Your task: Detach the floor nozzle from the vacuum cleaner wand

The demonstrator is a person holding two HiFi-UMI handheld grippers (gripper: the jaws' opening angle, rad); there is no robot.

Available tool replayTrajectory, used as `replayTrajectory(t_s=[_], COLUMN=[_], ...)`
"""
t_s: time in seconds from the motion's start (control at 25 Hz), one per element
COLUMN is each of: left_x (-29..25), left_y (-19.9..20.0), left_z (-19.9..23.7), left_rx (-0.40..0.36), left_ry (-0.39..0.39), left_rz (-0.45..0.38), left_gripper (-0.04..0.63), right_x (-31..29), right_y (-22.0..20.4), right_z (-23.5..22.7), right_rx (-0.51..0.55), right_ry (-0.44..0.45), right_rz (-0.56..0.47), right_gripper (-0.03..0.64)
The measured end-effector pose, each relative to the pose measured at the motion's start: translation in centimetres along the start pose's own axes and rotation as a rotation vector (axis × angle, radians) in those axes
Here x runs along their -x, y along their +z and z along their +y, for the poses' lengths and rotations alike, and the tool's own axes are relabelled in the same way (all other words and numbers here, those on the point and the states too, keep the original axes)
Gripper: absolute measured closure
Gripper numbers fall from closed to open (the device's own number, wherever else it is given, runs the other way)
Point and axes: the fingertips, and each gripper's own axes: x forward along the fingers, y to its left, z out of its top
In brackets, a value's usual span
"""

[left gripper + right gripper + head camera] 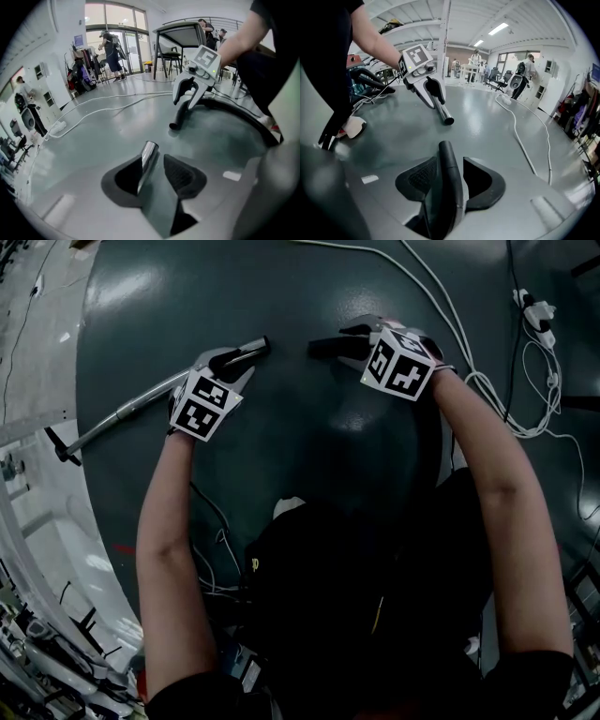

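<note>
In the head view my left gripper (239, 357) carries a long chrome wand (131, 409) that slopes down to the left, its open end toward the middle. A bare stretch of dark floor separates it from the black nozzle neck tube (328, 348) in my right gripper (352, 338). In the left gripper view the wand tip (149, 154) lies lengthwise against the left jaw of the left gripper (154, 159), with a gap to the other jaw. In the right gripper view the right gripper (451, 161) is shut on the black tube (449, 178), which fills the space between its jaws.
White cables (450, 343) and a power strip (536, 313) lie on the dark floor at the right. A black hose arc (234, 108) curves behind the right gripper. A table (180, 28) and people stand in the background. A white cable (520, 136) crosses the floor.
</note>
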Motion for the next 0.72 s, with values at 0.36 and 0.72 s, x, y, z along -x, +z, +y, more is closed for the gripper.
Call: replayTrajectory(t_s=[0.36, 0.72], left_x=[2.1, 3.5], left_y=[1.8, 2.7], left_z=[-1.6, -6.3], left_rx=[0.263, 0.515], left_ry=[0.078, 0.101], left_rz=[-0.124, -0.193], left_gripper=[0.505, 0.555], right_x=[1.9, 4.0], right_y=[0.6, 0.6], right_z=[-0.9, 0.6], right_rx=[-0.155, -0.261], right_ry=[-0.067, -0.074], right_rz=[-0.06, -0.097], right_gripper=[0.582, 0.618])
